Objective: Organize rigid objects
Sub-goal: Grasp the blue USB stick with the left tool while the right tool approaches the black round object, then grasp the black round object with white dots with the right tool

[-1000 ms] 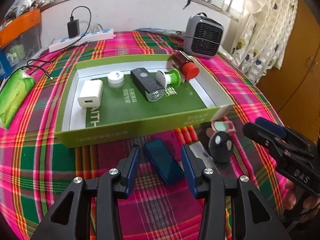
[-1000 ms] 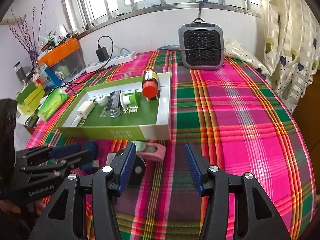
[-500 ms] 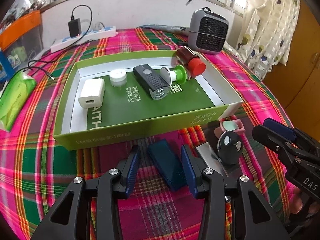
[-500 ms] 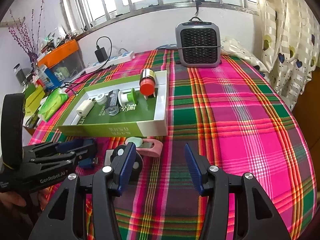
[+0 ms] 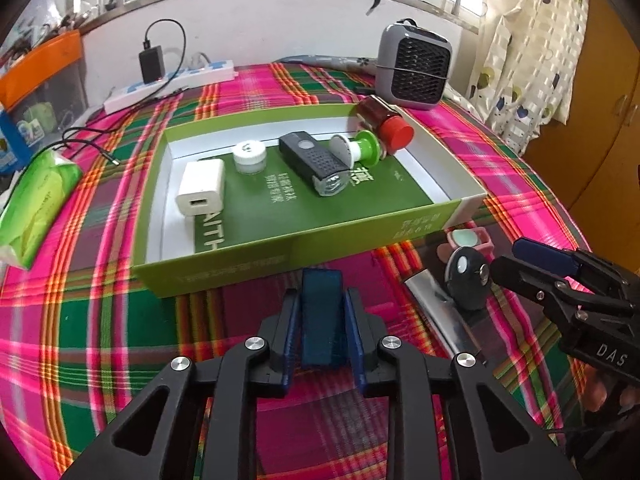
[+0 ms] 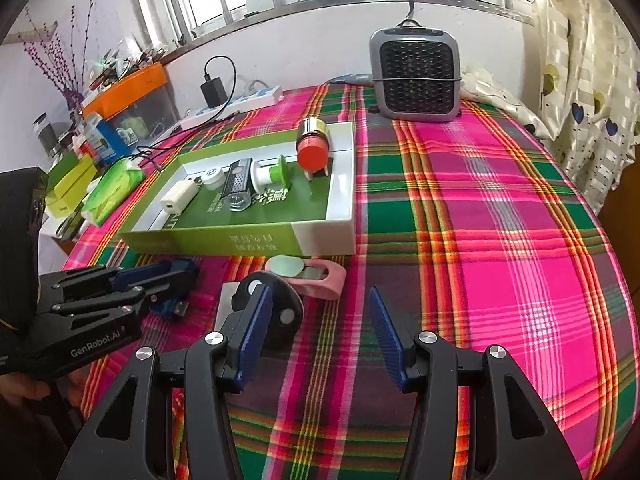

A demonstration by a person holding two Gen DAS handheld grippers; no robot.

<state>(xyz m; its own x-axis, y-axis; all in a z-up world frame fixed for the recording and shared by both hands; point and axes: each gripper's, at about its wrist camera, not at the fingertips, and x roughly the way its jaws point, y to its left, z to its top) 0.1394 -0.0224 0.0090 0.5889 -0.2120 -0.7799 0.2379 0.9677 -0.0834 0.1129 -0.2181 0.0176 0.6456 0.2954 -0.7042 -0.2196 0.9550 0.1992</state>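
Note:
My left gripper [image 5: 322,300] is closing on a dark blue USB stick [image 5: 322,320]; its pads press on both long sides, just in front of the green box tray [image 5: 240,268]. The right wrist view shows the same left gripper [image 6: 176,280] with the stick's metal plug [image 6: 180,307] poking out. My right gripper [image 6: 320,300] stands open over the plaid cloth with nothing between its fingers. A black round device [image 6: 280,312] lies by its left finger on a silver plate [image 6: 228,300]. A pink case [image 6: 320,276] lies beyond. The tray holds a white charger [image 5: 200,192], a white jar [image 5: 250,156], a black light [image 5: 316,168], a green spool [image 5: 360,152] and a red-lidded jar [image 5: 384,124].
A grey fan heater [image 5: 416,68] stands at the back right. A power strip [image 5: 172,84] with a black plug lies at the back left. A green tissue pack [image 5: 36,200] sits left of the tray. Curtains and a wooden cabinet [image 5: 592,120] are off the right edge.
The left gripper's jaws went from wide open around the blue stick to closed on it, and the stick now lies straight between the fingers. The right gripper stays open and in place.

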